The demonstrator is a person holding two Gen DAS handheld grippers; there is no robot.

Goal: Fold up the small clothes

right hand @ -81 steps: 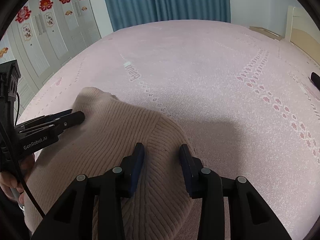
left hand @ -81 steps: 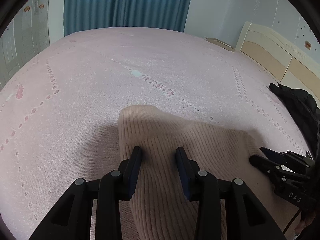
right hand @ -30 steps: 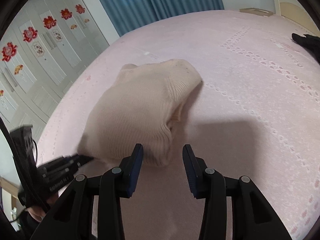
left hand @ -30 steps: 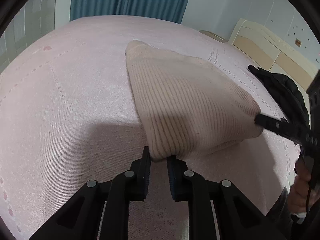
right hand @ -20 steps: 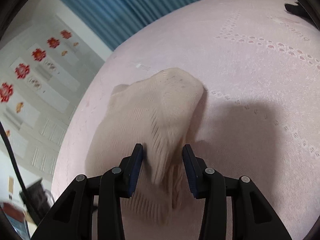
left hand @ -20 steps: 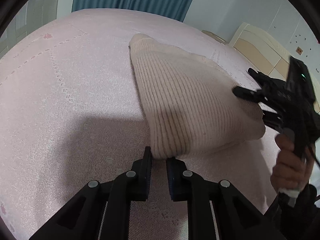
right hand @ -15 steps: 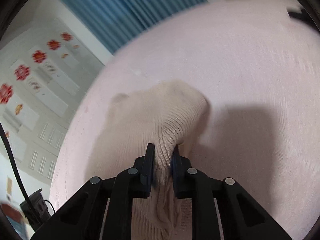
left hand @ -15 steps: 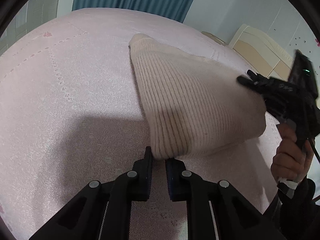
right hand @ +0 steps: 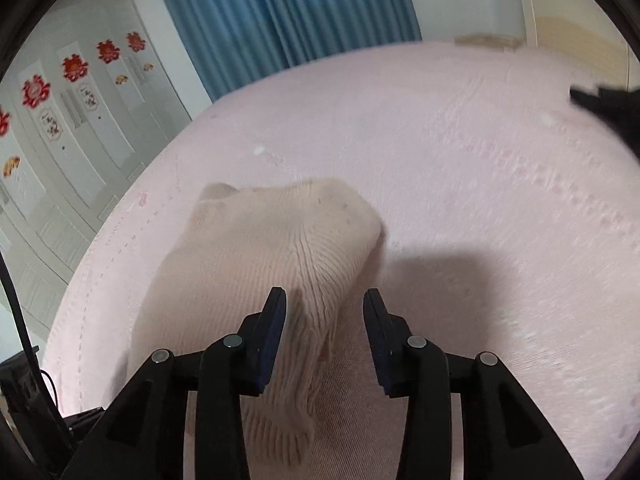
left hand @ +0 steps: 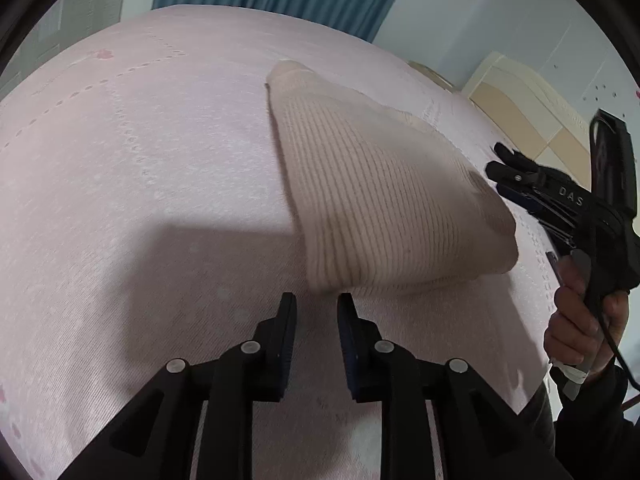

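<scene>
Left wrist view: your left claw [left hand: 316, 312] and right claw [right hand: 325, 308] are both open, holding nothing. The folded sweater [left hand: 384, 200] could flop open if bumped.

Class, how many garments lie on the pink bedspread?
2: a beige ribbed knit garment mid-bed before both open grippers, and a black garment at the bed's far right edge. Others may lie outside view.

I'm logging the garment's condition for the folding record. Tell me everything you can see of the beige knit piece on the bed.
The beige knit garment is a soft, ribbed, cream-pink piece lying on the pink bedspread. It is doubled over into a rough wedge, narrow at the far end and wider at the near, rounded folded edge. The left gripper is open just short of that edge. The right gripper is open too, with a fold of the knit lying between its fingers.
</scene>
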